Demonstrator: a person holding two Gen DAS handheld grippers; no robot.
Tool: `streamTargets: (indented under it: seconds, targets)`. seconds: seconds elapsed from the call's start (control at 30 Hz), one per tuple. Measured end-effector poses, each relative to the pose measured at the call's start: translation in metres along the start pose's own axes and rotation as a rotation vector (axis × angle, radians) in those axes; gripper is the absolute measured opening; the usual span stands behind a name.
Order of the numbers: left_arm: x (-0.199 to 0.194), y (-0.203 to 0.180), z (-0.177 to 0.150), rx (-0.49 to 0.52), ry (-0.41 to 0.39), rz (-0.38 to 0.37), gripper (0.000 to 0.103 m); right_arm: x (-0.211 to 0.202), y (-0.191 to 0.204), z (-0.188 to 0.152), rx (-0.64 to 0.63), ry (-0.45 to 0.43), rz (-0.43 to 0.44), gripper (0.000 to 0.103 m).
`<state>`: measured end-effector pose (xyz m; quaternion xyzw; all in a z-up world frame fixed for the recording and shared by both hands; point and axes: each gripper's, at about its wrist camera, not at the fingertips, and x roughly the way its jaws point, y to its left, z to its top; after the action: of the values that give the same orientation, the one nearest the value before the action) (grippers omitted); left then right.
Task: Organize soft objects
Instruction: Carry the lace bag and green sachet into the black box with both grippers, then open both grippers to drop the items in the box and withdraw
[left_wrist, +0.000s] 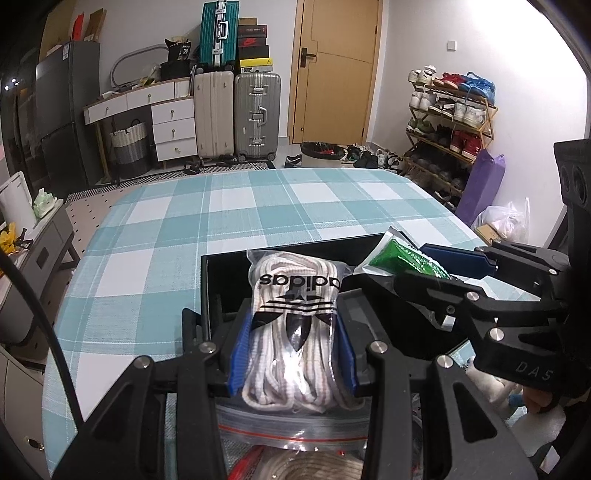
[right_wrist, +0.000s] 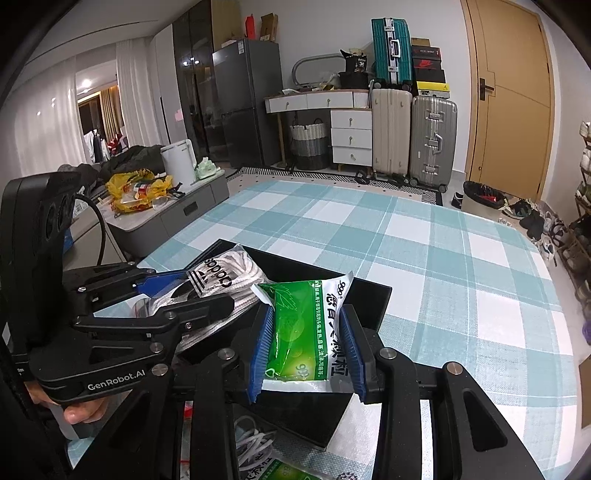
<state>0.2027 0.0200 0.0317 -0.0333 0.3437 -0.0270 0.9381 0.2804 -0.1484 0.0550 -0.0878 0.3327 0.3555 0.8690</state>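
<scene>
My left gripper (left_wrist: 291, 350) is shut on a clear bag of white shoelaces (left_wrist: 295, 325) with a black trefoil logo. It hangs over the open black box (left_wrist: 221, 273) on the checked table. My right gripper (right_wrist: 306, 347) is shut on a green and white medicine sachet (right_wrist: 303, 328), held over the same black box (right_wrist: 369, 299). In the left wrist view the right gripper (left_wrist: 436, 273) reaches in from the right with the green sachet (left_wrist: 402, 258). The right wrist view shows the left gripper (right_wrist: 177, 291) at the left with the lace bag (right_wrist: 225, 277).
A teal and white checked cloth (left_wrist: 258, 206) covers the table. More bagged items lie near me: a zip bag with a red strip (left_wrist: 291, 432), loose laces (right_wrist: 255, 443) and another green sachet (right_wrist: 288, 470). Suitcases (left_wrist: 236, 114), a shoe rack (left_wrist: 450, 122) and a door (left_wrist: 336, 70) stand behind.
</scene>
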Motion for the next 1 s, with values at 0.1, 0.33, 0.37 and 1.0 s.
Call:
streamTargets:
  seconds: [0.1, 0.33, 0.37, 1.0]
  targets:
    - [0.003, 0.000, 0.001, 0.000, 0.005, -0.001, 0.040, 0.004, 0.001, 0.001, -0.010, 0.008, -0.009, 0.036]
    - [0.000, 0.003, 0.002, -0.025, 0.011, -0.010, 0.048, -0.007, 0.000, 0.004, -0.011, -0.053, -0.019, 0.051]
    - [0.000, 0.003, 0.002, -0.028, 0.011, -0.010, 0.053, -0.010, 0.000, 0.004, -0.012, -0.057, -0.027, 0.053]
    - [-0.055, 0.010, -0.013, -0.018, -0.106, 0.013, 0.103, -0.107, -0.029, -0.033, 0.140, -0.174, -0.081, 0.102]
